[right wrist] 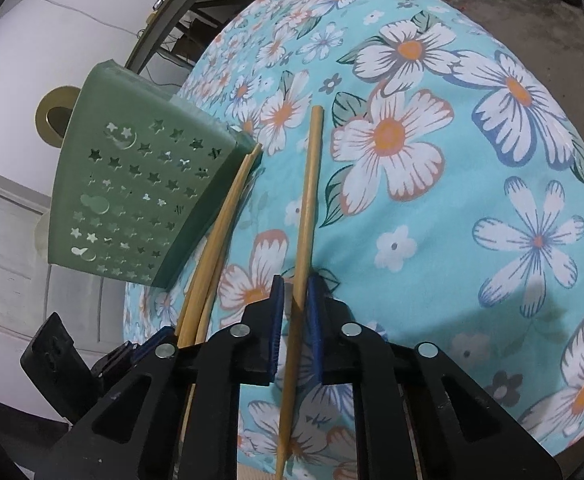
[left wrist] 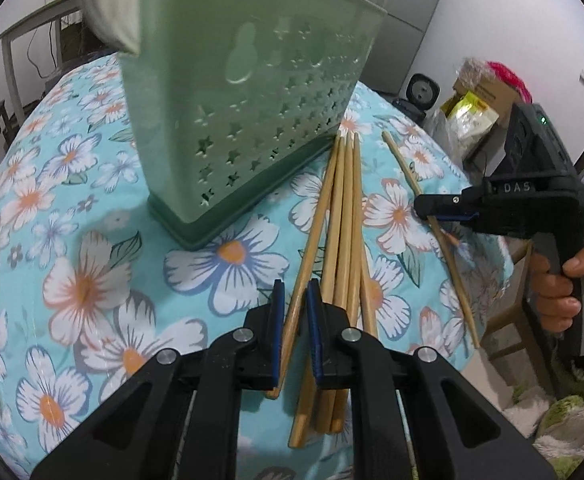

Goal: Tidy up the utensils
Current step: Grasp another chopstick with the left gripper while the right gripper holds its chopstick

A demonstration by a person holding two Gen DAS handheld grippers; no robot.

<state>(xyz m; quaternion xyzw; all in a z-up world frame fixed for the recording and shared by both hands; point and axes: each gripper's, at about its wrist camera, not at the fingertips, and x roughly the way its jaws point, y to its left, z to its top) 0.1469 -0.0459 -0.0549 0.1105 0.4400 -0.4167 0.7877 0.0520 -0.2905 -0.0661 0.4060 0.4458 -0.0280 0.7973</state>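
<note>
While both cameras look down on the same round table under a blue floral cloth, each shows something the other misses. From the left wrist, the left gripper has its blue pads closed on 1 wooden chopstick, the leftmost of a loose bundle of chopsticks lying on the cloth with their far tips against the base of a green perforated utensil holder. That holder stands upright on the table, star-shaped holes across its wall. Only this view shows the person's hand wrapped around the right gripper's handle at the right edge, and the clutter of boxes and bags beyond the table.

From the right wrist, the right gripper is clamped on a single separate chopstick, which runs between its pads and points away across the cloth, well apart from the bundle. This view alone shows the holder's other perforated face, with moon shapes among the stars, and a corner of the left gripper at the lower left, beside the bundle. The left-wrist view confirms the right gripper pinching that lone stick near its middle.
</note>
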